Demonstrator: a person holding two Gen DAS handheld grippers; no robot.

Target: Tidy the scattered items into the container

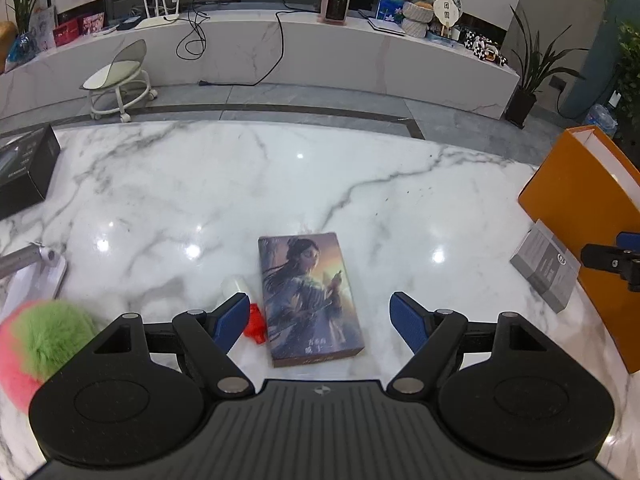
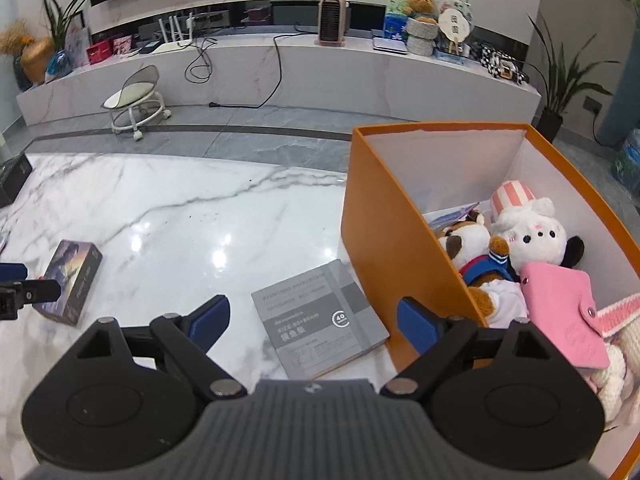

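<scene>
White marble with grey veins is forming the bench (image 1: pixel 168 184), and behind it a long low shelf is carrying a small pink heater (image 2: pixel 334 20) and a teddy bear (image 2: pixel 420 3). The left gripper (image 1: pixel 316 320) is hovering just above the bench with its blue fingers (image 1: pixel 408 322) spread wide and grasping nothing; an illustrated card box (image 1: pixel 310 298) is lying flat between them, and a small red item (image 1: pixel 255 326) is lying just beside the box, near the left finger. A green and pink fluffy ball (image 1: pixel 38 344) is sitting at the left edge. The right gripper (image 2: pixel 312 326) is also standing released and empty, with a grey booklet (image 2: pixel 320 326) lying flat on the bench between its fingers. Just beside the booklet the orange container (image 2: pixel 384 248) is standing open. Inside it a white plush rabbit (image 2: pixel 528 236), a brown and white plush dog (image 2: pixel 468 252) and a pink card wallet (image 2: pixel 560 312) are already lying.
</scene>
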